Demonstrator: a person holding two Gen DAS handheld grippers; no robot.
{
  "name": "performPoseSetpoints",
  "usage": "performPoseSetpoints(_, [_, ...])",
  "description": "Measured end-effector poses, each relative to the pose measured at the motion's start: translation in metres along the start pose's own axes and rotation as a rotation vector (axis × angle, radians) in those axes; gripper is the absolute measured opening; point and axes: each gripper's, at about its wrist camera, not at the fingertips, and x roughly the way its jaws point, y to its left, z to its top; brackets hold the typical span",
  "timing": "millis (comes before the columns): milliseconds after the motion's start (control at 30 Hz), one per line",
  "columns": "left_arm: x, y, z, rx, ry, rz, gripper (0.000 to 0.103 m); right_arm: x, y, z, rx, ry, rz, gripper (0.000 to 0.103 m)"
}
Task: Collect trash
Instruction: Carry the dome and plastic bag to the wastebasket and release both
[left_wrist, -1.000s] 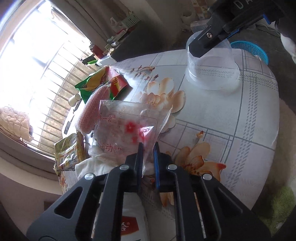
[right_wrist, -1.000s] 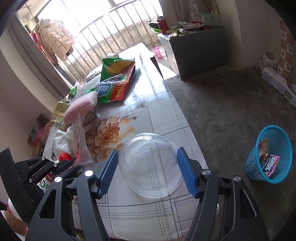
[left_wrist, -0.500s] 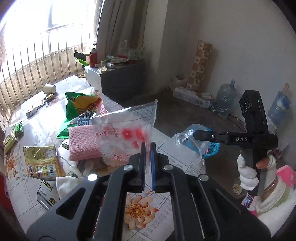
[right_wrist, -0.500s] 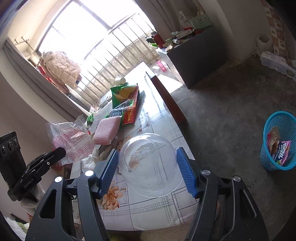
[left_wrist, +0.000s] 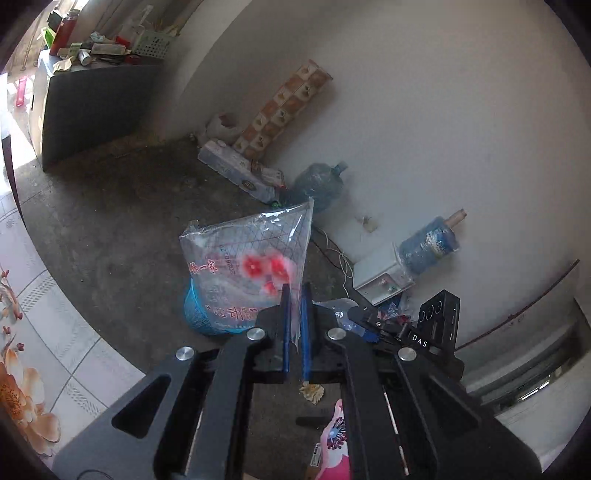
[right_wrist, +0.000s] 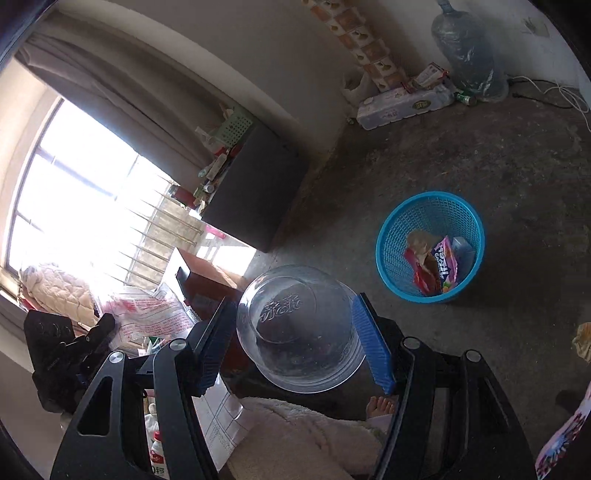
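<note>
My left gripper is shut on a clear plastic bag with red flowers printed on it, held in the air over the floor; the bag also shows in the right wrist view. My right gripper is shut on a clear plastic cup, held off the table. A blue mesh trash basket stands on the concrete floor with several wrappers inside. In the left wrist view the basket is mostly hidden behind the bag. The right gripper appears there to the right of my left fingers.
The floral table edge lies at the left. Two water jugs, a white box and a long package lie along the wall. A dark cabinet stands near the window. A crumpled scrap lies on the floor.
Both grippers have lifted their loads off the table and swung away from it toward the floor and the blue basket. The bag and the cup stay gripped.
</note>
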Motion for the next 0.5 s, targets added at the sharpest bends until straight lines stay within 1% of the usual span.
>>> performPoseSetpoints(67, [0.043,0.004,0.005,-0.048,0.077,-0.037,0.004,0.003,-0.024,0.004,0.059,-0.003,-0.026,0.063])
performPoseSetpoints(200, [0.122,0.016,0.010,-0.125,0.196,-0.030,0.004,0.021,-0.065,0.015,0.152,0.003,-0.072,0.063])
performPoseSetpoints(333, [0.189,0.027,0.011,-0.173,0.278,0.003,0.004,0.053,-0.094,0.038,0.218,0.018,-0.087,0.063])
performPoseSetpoints(500, [0.259,0.041,0.011,-0.181,0.356,0.072,0.004,0.098,-0.121,0.071,0.268,0.011,-0.105,0.064])
